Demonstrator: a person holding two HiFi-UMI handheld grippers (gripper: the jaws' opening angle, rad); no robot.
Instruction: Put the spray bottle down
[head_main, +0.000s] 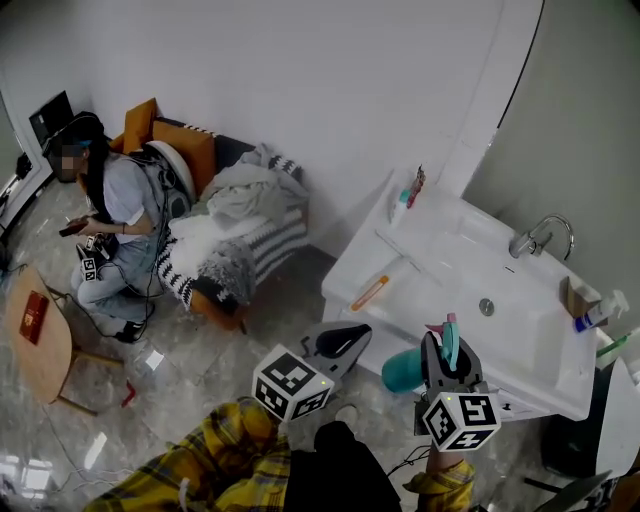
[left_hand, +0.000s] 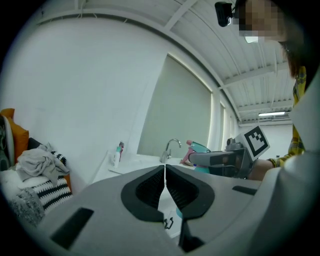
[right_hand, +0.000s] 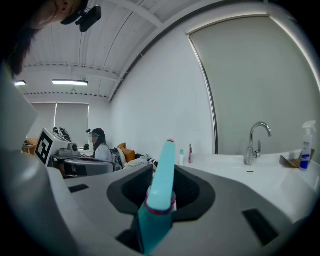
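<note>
Spray bottles, two: teal spray bottle (right_hand: 161, 185) clamped between the right gripper (head_main: 445, 345) jaws; white spray bottle (head_main: 598, 312) beyond them to the right, on the sink (head_main: 440, 250) rim. Left gripper (left_hand: 165, 172), one: jaws together, with one faucet (left_hand: 170, 149) ahead.

Sink (head_main: 440, 250) w/ faucet (head_main: 540, 238), seated person (head_main: 125, 215), sofa (head_main: 190, 150)

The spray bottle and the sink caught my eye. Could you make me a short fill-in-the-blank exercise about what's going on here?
1. The right gripper is closed on a spray bottle whose body is ____ in colour.
2. The left gripper has its jaws ____, with nothing between them.
3. The sink with the faucet is ____ in colour.

Missing words: teal; shut; white
</note>
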